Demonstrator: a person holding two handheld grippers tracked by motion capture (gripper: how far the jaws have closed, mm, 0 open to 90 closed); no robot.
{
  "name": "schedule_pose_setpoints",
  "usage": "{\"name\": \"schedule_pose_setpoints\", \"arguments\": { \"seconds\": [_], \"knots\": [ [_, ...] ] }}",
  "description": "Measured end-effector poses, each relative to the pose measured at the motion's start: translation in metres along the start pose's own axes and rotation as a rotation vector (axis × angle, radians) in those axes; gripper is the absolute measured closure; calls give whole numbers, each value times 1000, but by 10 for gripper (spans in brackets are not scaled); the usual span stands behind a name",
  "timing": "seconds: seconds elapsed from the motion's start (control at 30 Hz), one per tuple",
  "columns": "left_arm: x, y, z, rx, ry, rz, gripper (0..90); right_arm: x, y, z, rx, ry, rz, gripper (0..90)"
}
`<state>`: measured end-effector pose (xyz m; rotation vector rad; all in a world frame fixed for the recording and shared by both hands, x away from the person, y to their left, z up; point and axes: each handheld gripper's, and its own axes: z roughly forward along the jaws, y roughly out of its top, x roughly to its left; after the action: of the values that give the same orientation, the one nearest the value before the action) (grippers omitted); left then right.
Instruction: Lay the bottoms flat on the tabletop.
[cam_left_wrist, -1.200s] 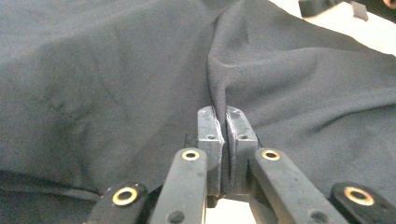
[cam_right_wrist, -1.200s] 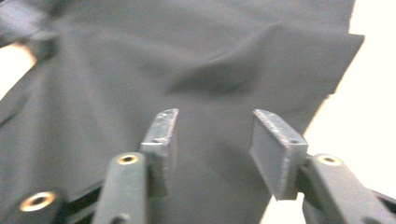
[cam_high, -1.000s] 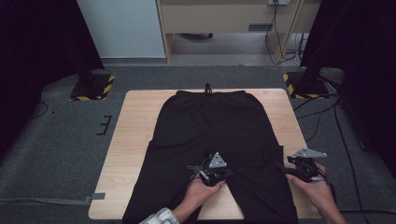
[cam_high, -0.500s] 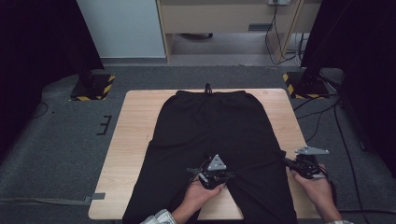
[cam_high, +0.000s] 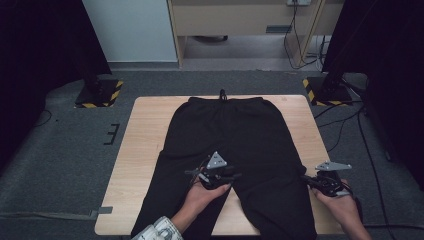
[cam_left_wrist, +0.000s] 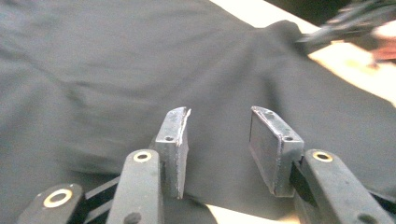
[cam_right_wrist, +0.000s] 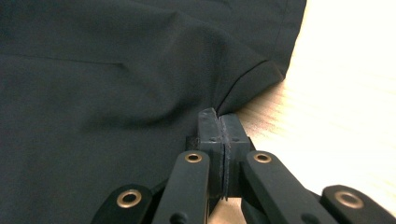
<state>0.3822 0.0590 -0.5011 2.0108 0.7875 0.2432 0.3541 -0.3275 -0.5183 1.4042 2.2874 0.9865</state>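
High view. Black trousers (cam_high: 225, 150) lie flat on the table (cam_high: 145, 150), waistband at the far edge, legs running toward you. Your left tool (cam_high: 216, 176) sits over the inner edge of the left leg, near the crotch; your right tool (cam_high: 327, 182) is at the outer edge of the right leg. From here you cannot tell how either tool's jaws stand.

Left gripper view. Left tool (cam_left_wrist: 219, 140): jaws apart, hovering over smooth cloth with nothing between them. A strip of bare table shows just beneath. To do this step well, in my judgement, lower until one jaw slides under the hem edge before you close, taking a single clean fold instead of a bunch. The other hand and its tool appear blurred at the top right.

Right gripper view. Right tool (cam_right_wrist: 218, 135): jaws together, clamped on a pinch of trousers (cam_right_wrist: 116, 93) at the cloth's edge, creases radiating from the grip. Hold it level and keep tension light until the left has its bite.
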Motion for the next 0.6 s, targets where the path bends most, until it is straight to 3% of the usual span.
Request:
{"name": "schedule_pose_setpoints", "arguments": {
  "seconds": [0.1, 0.2, 0.23, 0.33, 0.4, 0.47, 0.6],
  "knots": [
    [11, 2, 13, -16, 13, 29, 490, -1, 2, 2, -8, 2, 0, 898],
    [16, -1, 27, 44, 16, 74, 441, -2, 3, 4, -17, 10, 6, 897],
    [18, -3, 31, 69, -3, 68, 443, -3, 3, 5, -22, 11, 13, 897],
    [18, -6, 35, 118, 0, 101, 584, -2, 3, 6, -29, 18, 15, 897],
    [17, -7, 34, 129, -6, 77, 739, -1, 3, 4, -29, 23, 9, 898],
    [16, -6, 32, 127, -15, 75, 820, 1, 1, -1, -40, 27, 7, 898],
    [13, -6, 27, 124, -10, 88, 844, 3, -7, -12, -32, 29, -3, 898]
  ]
}}
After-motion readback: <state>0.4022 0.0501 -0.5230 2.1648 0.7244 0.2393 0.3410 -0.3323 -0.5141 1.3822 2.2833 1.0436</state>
